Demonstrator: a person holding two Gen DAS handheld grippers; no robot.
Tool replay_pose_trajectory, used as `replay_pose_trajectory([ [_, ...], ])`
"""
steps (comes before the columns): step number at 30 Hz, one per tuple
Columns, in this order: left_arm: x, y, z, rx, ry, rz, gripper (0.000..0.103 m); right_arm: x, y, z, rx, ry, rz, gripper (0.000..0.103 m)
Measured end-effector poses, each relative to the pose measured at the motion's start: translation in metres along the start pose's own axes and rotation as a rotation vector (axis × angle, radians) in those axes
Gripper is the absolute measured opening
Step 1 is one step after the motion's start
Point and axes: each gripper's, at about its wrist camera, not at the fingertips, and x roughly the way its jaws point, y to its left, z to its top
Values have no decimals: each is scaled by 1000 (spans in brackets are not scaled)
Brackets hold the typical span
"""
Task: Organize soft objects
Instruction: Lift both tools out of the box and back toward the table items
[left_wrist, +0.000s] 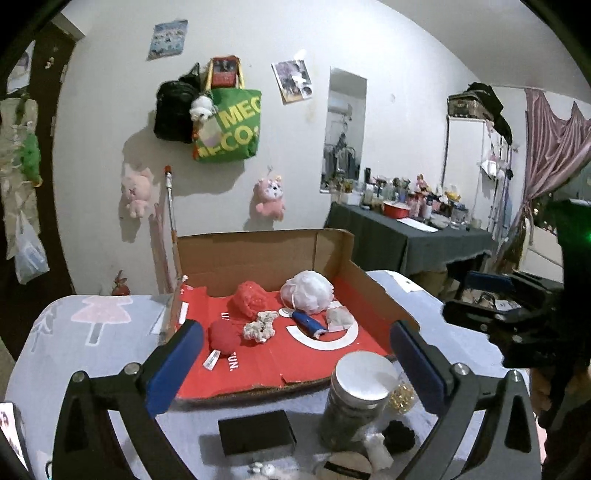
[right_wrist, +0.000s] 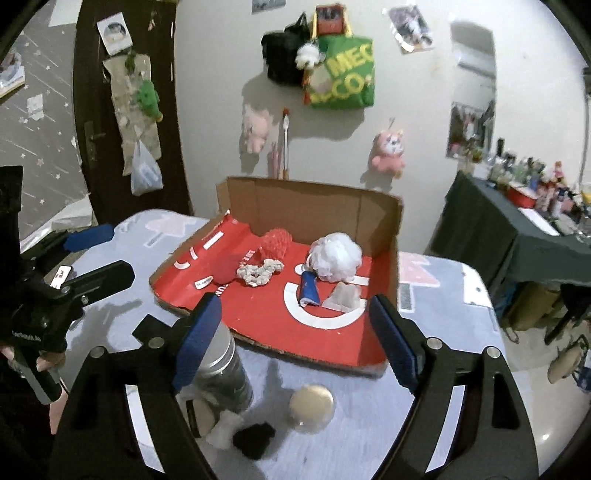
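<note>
A: What are the two grippers doing?

B: Both are hovering over the table (left_wrist: 66, 343) with jaws spread wide and nothing between the blue pads. The left gripper (left_wrist: 295, 354) is facing the cardboard box (left_wrist: 258, 254), and so is the right gripper (right_wrist: 295, 332).

A: Where are the soft things lying?

B: Inside the box, on its red floor. In the left wrist view, the white mesh pouf (left_wrist: 307, 291) is sitting at one o'clock from the box's middle, the red knitted piece (left_wrist: 250, 298) at eleven, the red ball (left_wrist: 223, 334) at nine. The cream scrunchie (left_wrist: 260, 326) is lying just beside the ball, at its three o'clock. The blue roll (left_wrist: 308, 324) is resting just below the pouf, with a grey pouch (left_wrist: 339, 318) at its three o'clock.

A: And outside the box?

B: A jar with a silver lid (left_wrist: 360, 376) is standing near the box's front edge, at five o'clock from its middle. A black box (left_wrist: 256, 432) is lying at the jar's eight o'clock, and a black fuzzy thing (left_wrist: 399, 435) is sitting at its five o'clock
</note>
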Motion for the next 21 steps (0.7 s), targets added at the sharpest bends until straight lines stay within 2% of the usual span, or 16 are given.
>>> replay_pose_trajectory([
  [3, -12, -5, -13, 2, -23, 13, 103, -17, 6, -16, 10, -40, -18, 89],
  [12, -25, -14, -59, 1, -17, 65, 103, -27, 17, -68, 64, -57, -39, 89],
  [21, 0, -11, -113, 5, 94, 121, 103, -5, 25, -122, 107, -13, -51, 89],
])
